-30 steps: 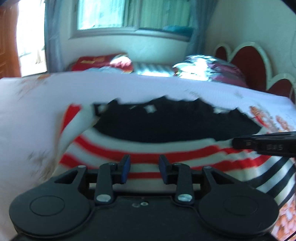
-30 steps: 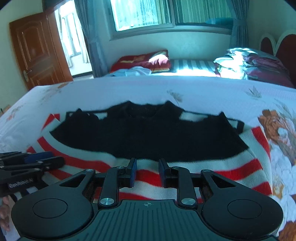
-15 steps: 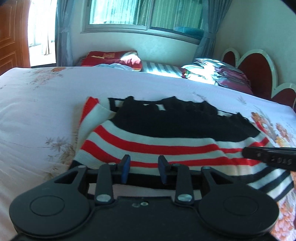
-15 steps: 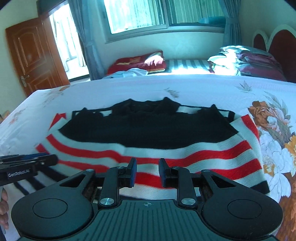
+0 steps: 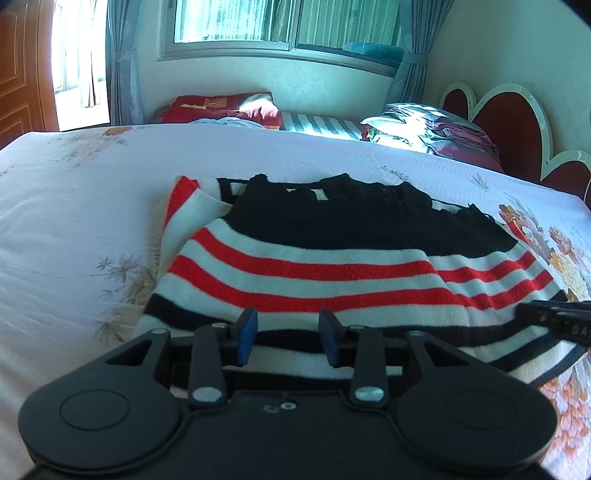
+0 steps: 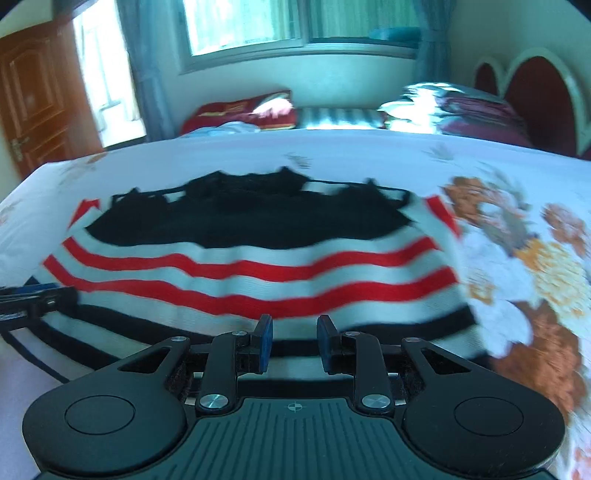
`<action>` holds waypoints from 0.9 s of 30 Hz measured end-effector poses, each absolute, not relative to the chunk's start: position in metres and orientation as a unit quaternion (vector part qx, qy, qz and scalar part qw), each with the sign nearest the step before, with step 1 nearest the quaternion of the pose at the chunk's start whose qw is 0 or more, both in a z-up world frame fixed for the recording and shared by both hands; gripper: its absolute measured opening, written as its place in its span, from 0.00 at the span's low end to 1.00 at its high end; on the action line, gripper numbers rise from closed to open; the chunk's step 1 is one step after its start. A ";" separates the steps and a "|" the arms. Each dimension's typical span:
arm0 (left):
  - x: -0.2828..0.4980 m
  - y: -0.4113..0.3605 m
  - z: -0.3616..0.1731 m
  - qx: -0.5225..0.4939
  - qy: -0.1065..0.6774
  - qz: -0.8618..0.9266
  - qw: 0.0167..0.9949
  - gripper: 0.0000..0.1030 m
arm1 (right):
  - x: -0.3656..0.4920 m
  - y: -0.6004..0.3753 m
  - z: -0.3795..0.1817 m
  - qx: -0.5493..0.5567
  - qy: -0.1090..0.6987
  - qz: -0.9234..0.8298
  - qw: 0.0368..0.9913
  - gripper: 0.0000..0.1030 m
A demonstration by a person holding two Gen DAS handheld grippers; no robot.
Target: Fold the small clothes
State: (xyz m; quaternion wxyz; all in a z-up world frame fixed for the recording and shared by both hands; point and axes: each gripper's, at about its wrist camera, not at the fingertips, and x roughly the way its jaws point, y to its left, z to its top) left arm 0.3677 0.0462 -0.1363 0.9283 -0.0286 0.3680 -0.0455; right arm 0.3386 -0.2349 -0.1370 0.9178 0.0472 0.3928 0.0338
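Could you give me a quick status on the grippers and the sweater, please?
Left gripper and right gripper open, empty. Striped sweater flat on bed. Nothing in the way.

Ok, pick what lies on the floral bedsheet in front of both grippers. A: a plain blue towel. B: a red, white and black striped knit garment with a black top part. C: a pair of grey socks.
B: the red, white and black striped knit garment lies spread on the floral bedsheet.

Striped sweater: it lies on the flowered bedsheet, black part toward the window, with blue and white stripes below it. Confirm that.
Not quite. The stripes below the black part of the striped sweater are red and white, as the left wrist view shows. It does lie on the flowered bedsheet, black part toward the window.
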 end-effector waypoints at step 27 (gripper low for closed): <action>0.358 0.041 -0.145 0.003 0.389 -0.027 0.921 0.38 | 0.315 -0.268 -0.154 0.007 0.424 -0.021 0.905 0.36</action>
